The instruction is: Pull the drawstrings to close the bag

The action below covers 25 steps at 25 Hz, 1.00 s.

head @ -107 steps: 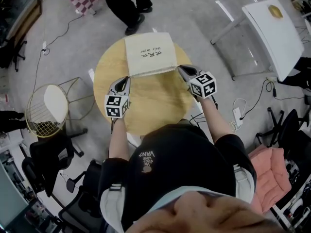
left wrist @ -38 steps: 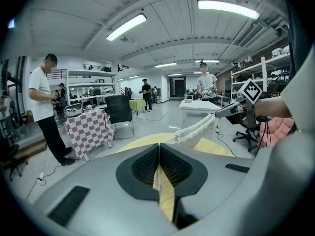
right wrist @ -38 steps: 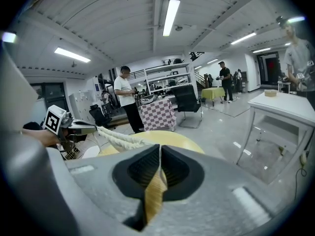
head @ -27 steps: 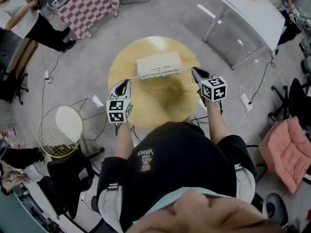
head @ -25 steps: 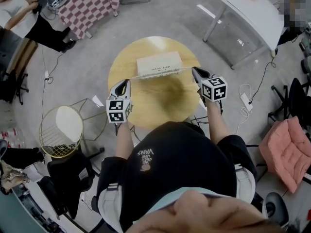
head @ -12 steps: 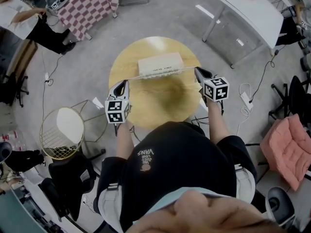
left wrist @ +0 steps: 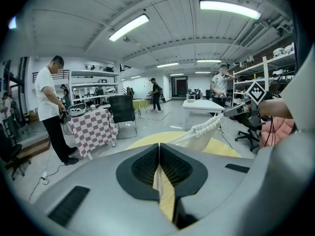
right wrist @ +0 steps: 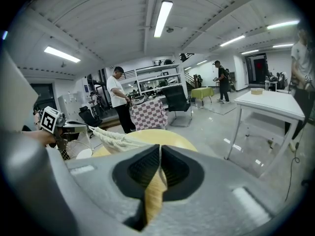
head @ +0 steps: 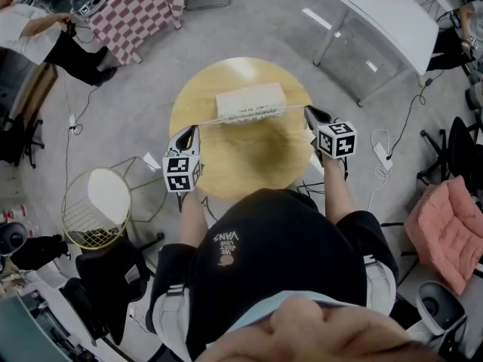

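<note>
Reached both forearms forward and outward over the round table. Held the left gripper at 9 o'clock of the bag, jaws pressed together on the drawstring. Held the right gripper at 3 o'clock, likewise clamped on the drawstring's other end. Showed the drawstring straight between the grippers, and the bag at 12 o'clock on the table, mouth gathered along its near edge.
</note>
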Each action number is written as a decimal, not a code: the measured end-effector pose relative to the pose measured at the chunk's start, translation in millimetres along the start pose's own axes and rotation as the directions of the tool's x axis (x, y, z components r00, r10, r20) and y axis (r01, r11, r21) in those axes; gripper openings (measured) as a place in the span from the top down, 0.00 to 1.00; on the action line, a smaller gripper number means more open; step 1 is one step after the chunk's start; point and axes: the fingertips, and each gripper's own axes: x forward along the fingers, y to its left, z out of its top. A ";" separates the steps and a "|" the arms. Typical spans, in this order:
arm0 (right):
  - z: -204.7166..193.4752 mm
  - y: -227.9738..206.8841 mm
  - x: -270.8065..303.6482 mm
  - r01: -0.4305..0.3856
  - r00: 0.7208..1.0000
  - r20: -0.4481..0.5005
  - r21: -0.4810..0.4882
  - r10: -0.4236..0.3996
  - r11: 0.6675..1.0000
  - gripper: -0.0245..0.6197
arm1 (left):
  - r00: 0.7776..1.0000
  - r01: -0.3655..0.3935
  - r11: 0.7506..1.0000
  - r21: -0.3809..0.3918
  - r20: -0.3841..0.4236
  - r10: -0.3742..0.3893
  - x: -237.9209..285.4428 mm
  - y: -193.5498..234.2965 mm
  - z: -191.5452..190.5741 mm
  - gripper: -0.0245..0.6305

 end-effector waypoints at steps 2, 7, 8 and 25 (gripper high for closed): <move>0.8 -1.7 -1.0 0.003 1.000 0.003 0.003 -0.003 1.000 0.95 | 1.000 -0.004 1.000 0.000 -0.001 0.004 -0.6 0.8 -0.2 0.93; 1.9 -3.8 -1.1 0.005 1.000 0.011 0.017 -0.005 1.000 0.95 | 1.000 -0.010 1.000 -0.015 -0.001 0.010 -2.4 7.0 -2.1 0.93; 1.9 -3.7 -0.9 0.005 1.000 0.011 0.018 -0.005 1.000 0.95 | 1.000 -0.013 1.000 -0.018 0.000 0.013 -3.1 8.7 -2.3 0.93; 0.2 -16.1 -6.6 0.026 1.000 0.014 0.041 -0.027 0.999 0.95 | 1.000 -0.023 0.999 -0.039 0.005 0.024 -8.3 22.1 -0.6 0.93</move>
